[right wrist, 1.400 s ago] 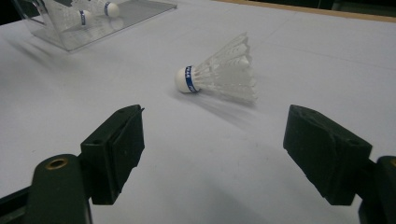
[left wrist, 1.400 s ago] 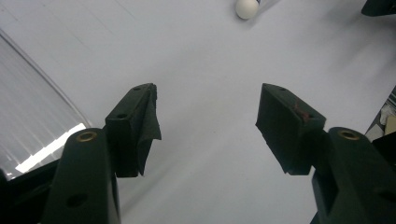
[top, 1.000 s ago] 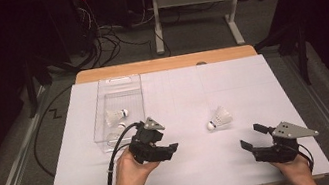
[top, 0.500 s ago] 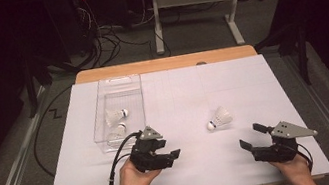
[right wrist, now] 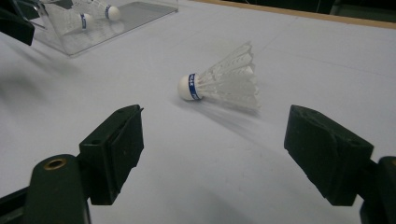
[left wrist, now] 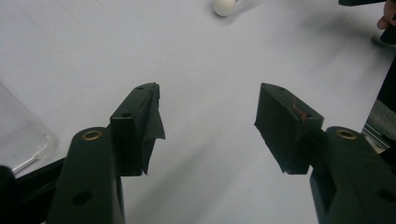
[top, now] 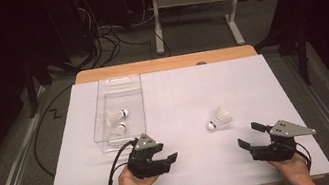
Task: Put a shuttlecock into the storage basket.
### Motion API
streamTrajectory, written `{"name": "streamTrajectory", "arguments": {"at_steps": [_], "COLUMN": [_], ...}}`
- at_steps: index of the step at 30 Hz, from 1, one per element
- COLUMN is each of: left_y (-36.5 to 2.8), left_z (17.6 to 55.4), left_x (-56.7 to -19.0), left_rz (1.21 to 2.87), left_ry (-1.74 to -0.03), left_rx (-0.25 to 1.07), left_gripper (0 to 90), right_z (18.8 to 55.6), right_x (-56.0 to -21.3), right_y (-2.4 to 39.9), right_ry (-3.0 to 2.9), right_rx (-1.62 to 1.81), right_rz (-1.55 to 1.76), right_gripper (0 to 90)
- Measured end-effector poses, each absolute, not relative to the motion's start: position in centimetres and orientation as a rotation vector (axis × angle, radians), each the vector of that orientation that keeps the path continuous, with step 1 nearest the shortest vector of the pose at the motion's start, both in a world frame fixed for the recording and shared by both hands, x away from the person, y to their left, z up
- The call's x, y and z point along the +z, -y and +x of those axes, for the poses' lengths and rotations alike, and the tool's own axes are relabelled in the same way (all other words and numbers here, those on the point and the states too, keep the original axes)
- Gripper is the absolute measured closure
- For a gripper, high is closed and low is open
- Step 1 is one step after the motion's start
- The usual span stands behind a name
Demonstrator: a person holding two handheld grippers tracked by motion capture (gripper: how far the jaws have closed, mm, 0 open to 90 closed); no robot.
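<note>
**Two shuttlecocks binned, one left lying loose on the table**

Nearest the person, both tongs rest low at the front edge of the table. The left tongs are released, jaws wide with nothing between them, and point right across the white sheet; they sit just in front of the tray, which suggests this hand has no more to do there. The right tongs are likewise released and empty, their blocky black jaws framing the loose shuttlecock in the right gripper view. That aim looks like the set-up for the next pick.

The loose shuttlecock lies on its side right of centre, rounded white cork nose with a blue band pointing near-left, stiff feathered skirt flaring far-right. The skirt is light and springy, so a grip near the cork would likely hold best.

Farther back on the left stands the clear plastic tray, thin-walled and glossy with rounded corners. Two shuttlecocks lie in its near half, one behind the other. Beyond the sheet runs the table's bare wooden far edge.
</note>
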State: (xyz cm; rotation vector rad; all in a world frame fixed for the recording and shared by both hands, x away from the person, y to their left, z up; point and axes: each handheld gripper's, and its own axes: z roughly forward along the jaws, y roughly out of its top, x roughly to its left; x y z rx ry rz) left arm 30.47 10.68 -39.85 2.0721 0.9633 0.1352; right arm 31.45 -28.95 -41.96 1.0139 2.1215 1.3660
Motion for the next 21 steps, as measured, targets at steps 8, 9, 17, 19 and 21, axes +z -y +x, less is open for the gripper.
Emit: {"name": "streamTrajectory", "arguments": {"at_steps": [8,9,17,19,21], "left_y": [-11.0,-11.1,-11.8,-11.9,-12.1], "left_z": [30.2,30.2,30.0,29.9,29.9], "left_x": [-41.0,-41.1,-41.2,-41.3,-41.3], "left_rz": [2.082,2.083,2.058,2.059,2.055], "left_ry": [-0.971,-0.971,-0.980,-0.979,-0.982], "left_rx": [0.180,0.186,0.205,0.210,0.212], "left_gripper": [40.1,40.2,39.8,39.8,39.8], "right_z": [31.7,31.7,32.3,32.6,32.9], "right_x": [-41.9,-41.9,-41.5,-41.4,-41.2], "right_y": [28.6,28.5,27.9,27.8,27.6], "right_ry": [-2.147,-2.150,-2.153,-2.154,-2.151], "right_rx": [1.316,1.315,1.313,1.312,1.311], "right_rz": [1.005,1.003,1.008,1.019,1.036], "right_gripper": [20.7,20.8,21.6,22.2,22.6]}}
